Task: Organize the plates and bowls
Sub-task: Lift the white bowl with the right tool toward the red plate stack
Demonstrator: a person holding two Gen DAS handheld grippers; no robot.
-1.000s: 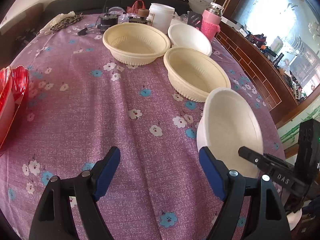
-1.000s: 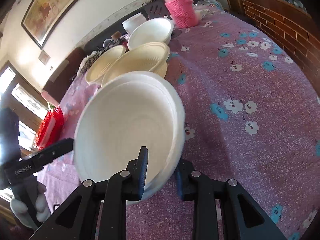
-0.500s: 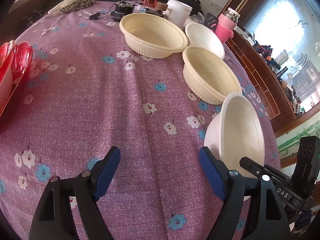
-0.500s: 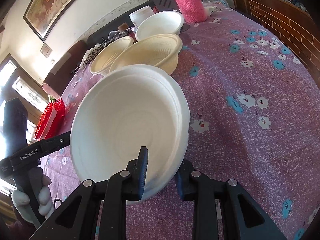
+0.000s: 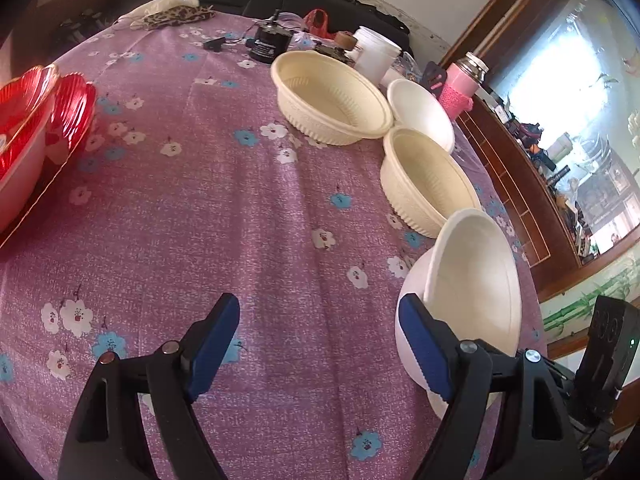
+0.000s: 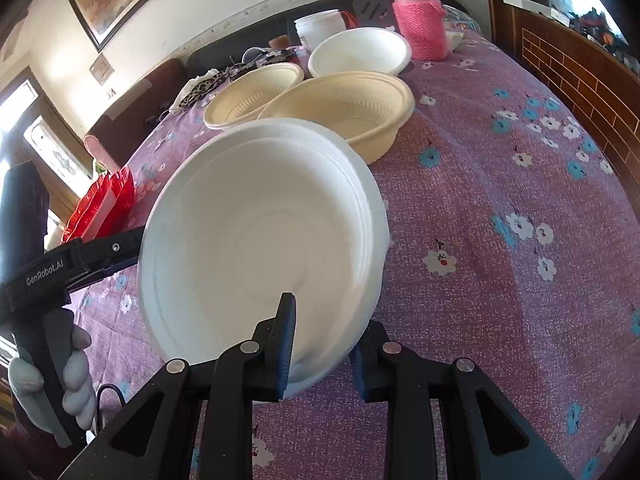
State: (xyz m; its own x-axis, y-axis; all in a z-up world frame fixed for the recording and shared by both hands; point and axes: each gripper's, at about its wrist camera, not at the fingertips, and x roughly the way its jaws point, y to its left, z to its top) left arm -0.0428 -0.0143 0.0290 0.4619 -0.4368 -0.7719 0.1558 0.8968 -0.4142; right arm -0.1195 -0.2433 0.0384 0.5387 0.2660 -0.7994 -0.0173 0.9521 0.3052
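White foam bowl (image 6: 256, 236): pinched by its near rim in the right gripper (image 6: 320, 344) — one finger inside the wall, one outside, jaws nearly closed on it; tilted, mouth toward the camera.
Change over the last second: bowl's tilt has shifted in the right wrist view and it reads larger in the frame; in the left wrist view the table has slid further beneath — both tools appear to be moving.
Left gripper (image 5: 320, 344): jaws wide apart, holding nothing; its right finger sits just beside the bowl's outer wall (image 5: 472, 292), contact not discernible.
Cream ribbed bowls: nearer one (image 6: 344, 108) just beyond the held bowl, second (image 6: 252, 94) behind it, both resting on the purple floral tablecloth (image 6: 500, 184).
Second white bowl (image 6: 360, 52): farther back, beside the pink flask (image 6: 420, 28) — the likely nesting mate, in my judgement.
Red plates (image 5: 36, 120): far left edge, well apart.
Task reading: sorting under way, carried bowl not yet set down.
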